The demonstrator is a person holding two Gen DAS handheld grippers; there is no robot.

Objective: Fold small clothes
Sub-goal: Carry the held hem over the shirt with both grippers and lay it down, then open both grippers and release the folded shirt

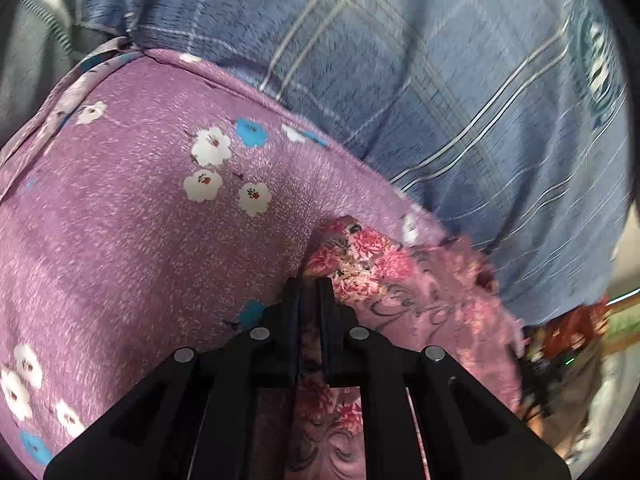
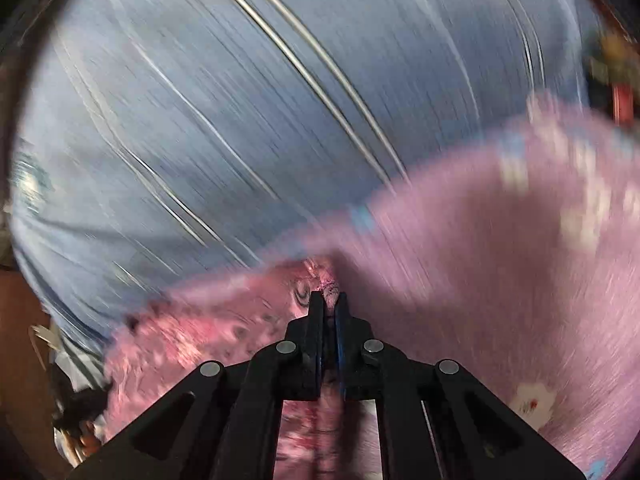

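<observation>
Left wrist view: the left gripper (image 1: 309, 280) is pinching the pink rose-print cloth (image 1: 384, 276) beside the purple flowered garment (image 1: 132, 216), both lying on a blue plaid blanket (image 1: 460, 80). The right gripper (image 2: 329, 294) is clamping the same pink cloth. A fold is likely starting; next, both corners need carrying across together.

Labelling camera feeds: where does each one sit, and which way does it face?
Left wrist: on the left tongs, looking down along them at the pink cloth they pinch, on purple floral fabric.
Right wrist: on the right tongs, looking down at pink cloth, blurred.
Shared: pink cloth, purple fabric, blue plaid blanket.
</observation>
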